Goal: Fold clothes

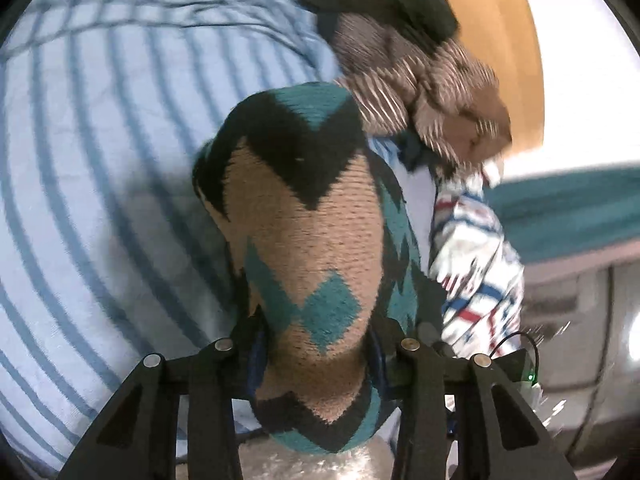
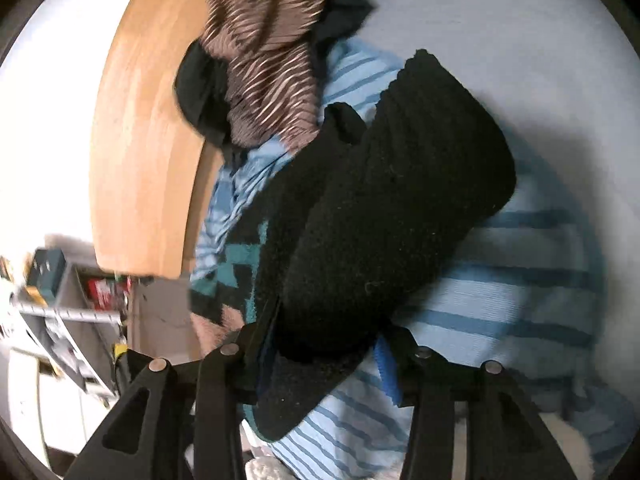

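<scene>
Knit argyle sock (image 1: pixel 320 240) is pinched in the left hand-held gripper (image 1: pixel 316 344); the right hand-held gripper (image 2: pixel 320 356) probably clamps its black cuff (image 2: pixel 392 200). Slack grip would drop it onto the striped shirt (image 1: pixel 80 180).

Straight ahead of the left tool (image 1: pixel 316 344), a teal, black and tan knit sock (image 1: pixel 316 208) fills the gap between its fingers and blocks the forward way. To its left, the light blue striped garment (image 1: pixel 100 184) lies flat and open. To its right, a brown striped garment (image 1: pixel 420 92) and a white patterned cloth (image 1: pixel 476 264) are heaped by the wooden board (image 1: pixel 500 32).

A black sock (image 2: pixel 384 216) crowds the right tool (image 2: pixel 320 356); pale fabric (image 2: pixel 500 20) beyond lies bare, with cluttered shelves (image 2: pixel 72 304) at left.
</scene>
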`<state>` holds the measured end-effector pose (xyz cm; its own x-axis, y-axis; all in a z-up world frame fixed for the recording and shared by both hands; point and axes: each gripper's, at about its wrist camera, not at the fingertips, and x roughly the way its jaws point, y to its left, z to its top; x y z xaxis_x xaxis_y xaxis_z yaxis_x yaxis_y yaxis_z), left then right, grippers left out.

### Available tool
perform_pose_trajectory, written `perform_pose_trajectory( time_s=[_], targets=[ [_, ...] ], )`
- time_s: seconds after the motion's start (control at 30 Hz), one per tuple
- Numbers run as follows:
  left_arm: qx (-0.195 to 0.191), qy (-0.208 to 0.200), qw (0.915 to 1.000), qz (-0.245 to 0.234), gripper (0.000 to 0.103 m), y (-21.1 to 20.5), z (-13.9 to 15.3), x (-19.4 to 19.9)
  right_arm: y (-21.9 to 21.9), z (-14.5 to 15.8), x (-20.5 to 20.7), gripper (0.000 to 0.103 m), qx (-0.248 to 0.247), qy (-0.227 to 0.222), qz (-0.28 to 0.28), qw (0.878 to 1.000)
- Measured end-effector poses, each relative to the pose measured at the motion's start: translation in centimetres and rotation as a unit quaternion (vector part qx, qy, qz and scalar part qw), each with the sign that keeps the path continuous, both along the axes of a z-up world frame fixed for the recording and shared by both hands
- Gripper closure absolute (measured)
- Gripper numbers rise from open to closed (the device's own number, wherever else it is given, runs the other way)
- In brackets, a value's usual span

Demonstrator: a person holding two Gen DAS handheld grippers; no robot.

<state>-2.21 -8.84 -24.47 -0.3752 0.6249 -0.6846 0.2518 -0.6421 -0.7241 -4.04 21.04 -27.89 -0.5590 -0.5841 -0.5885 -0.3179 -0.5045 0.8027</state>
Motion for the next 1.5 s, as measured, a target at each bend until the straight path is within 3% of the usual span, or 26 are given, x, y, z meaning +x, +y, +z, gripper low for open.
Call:
perform_pose_trajectory(
  time_s=[0.17,0.27,0.37,0.47,0.63,0.77,0.9,0.93,0.97,1.0,1.03,1.2,1.23,1.33,1.5],
  targets=[
    [0.068,-0.049,0.9926,0.087,0.059,-6.6,-3.5,2.2,-4.8,2.1,-2.3,0.055,0.031,0.027,0.066,0.997],
    [0.075,-0.082,0.9844,0.136,0.053,-9.7,-5.0,3.6,-7.2,2.0,-2.7,0.055,0.031,0.022,0.099,0.994],
    [0.068,-0.071,0.9812,0.166,0.037,-12.5,-4.7,4.6,-8.7,1.8,-2.7,0.05,0.066,0.01,0.108,0.992],
    [0.083,-0.052,0.9809,0.168,0.035,-14.3,-3.6,4.8,-8.2,1.4,-2.1,0.036,0.069,-0.008,0.096,0.993],
    [0.074,-0.02,0.9888,0.128,0.035,-14.0,-1.2,4.1,-4.5,0.2,-0.9,0.032,0.06,-0.036,0.038,0.997],
    [0.092,-0.003,0.9911,0.096,0.035,-12.5,-0.3,3.4,-1.4,-0.2,-0.2,0.025,0.019,-0.028,-0.012,0.999],
    [0.111,0.004,0.9913,0.071,0.034,-10.9,0.3,2.7,-1.3,-1.0,-1.5,0.022,0.009,-0.028,-0.005,1.0],
    [0.111,0.006,0.9916,0.065,0.032,-10.5,0.4,2.6,-1.5,-1.1,-1.9,0.023,0.014,-0.028,0.001,1.0],
    [0.111,0.009,0.9918,0.062,0.031,-10.4,0.6,2.7,-2.0,-1.1,-2.4,0.03,0.025,-0.025,0.01,0.999],
    [0.111,0.012,0.992,0.059,0.03,-10.3,0.7,2.8,-2.5,-1.0,-2.7,0.039,0.035,-0.017,0.016,0.999],
    [0.111,0.015,0.9921,0.056,0.03,-10.2,0.8,2.9,-3.0,-0.6,-2.8,0.056,0.042,-0.002,0.022,0.999],
    [0.123,0.025,0.9899,0.066,0.03,-10.8,1.0,3.0,-6.5,4.0,-2.9,0.064,0.044,0.133,0.1,0.985],
    [0.123,0.026,0.9895,0.07,0.03,-11.0,1.1,3.0,-6.5,4.2,-3.3,0.064,0.055,0.129,0.103,0.985],
    [0.104,0.02,0.9909,0.083,0.03,-11.5,1.1,3.2,-4.2,2.0,-5.0,0.06,0.123,0.016,0.053,0.991],
    [0.084,0.002,0.9933,0.079,0.03,-11.0,0.2,3.0,-1.0,-3.8,-4.5,0.056,0.039,-0.028,0.031,0.998]
  ],
)
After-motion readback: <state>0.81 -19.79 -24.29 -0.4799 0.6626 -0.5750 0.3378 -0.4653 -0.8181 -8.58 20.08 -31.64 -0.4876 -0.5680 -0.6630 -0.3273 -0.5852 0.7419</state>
